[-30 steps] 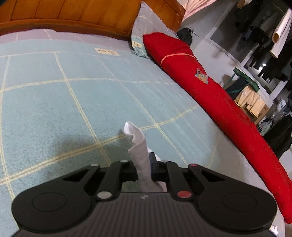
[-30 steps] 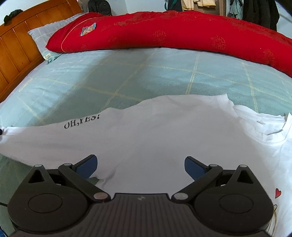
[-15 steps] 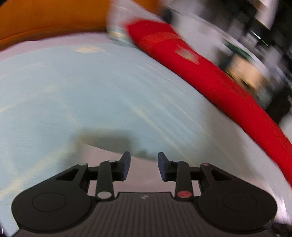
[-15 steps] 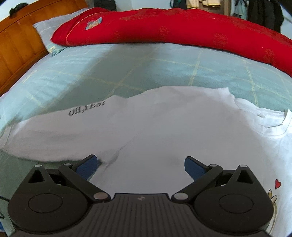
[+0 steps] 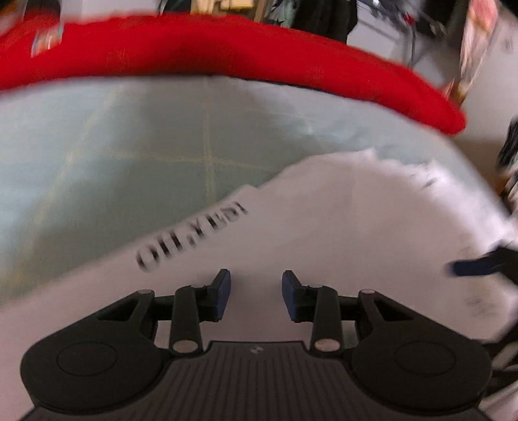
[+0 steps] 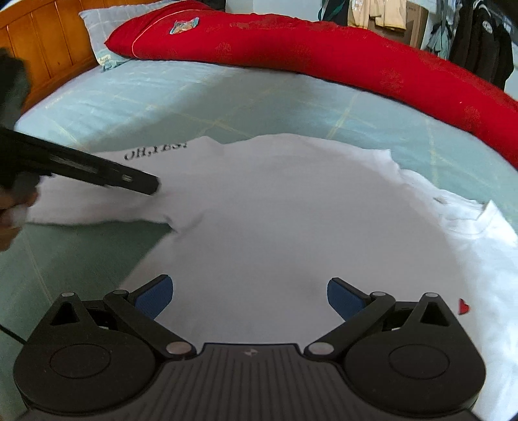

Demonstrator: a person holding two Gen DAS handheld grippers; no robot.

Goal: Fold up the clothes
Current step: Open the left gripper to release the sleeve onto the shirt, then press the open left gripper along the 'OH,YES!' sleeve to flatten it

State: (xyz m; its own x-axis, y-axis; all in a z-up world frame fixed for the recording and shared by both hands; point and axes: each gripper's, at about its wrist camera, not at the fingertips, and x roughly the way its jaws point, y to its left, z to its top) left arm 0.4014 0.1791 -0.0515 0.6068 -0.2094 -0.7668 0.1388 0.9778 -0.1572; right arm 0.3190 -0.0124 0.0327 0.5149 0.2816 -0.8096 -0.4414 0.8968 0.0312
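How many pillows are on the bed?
2: a long red pillow along the far edge, and a pale checked pillow at the headboard, partly under the red one. Others may be out of view.

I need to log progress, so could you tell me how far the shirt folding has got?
Done: one side of the white T-shirt is folded over its middle. In hand: nothing; the left gripper, whose jaws have just been opening, and the right gripper are both open over it. Left: the remaining folds; its collar end still lies spread out.

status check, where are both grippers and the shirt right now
Left gripper open, fingers just been parting, nothing between them. Right gripper wide open over white t-shirt, spread on the bed. Red bolster well clear.
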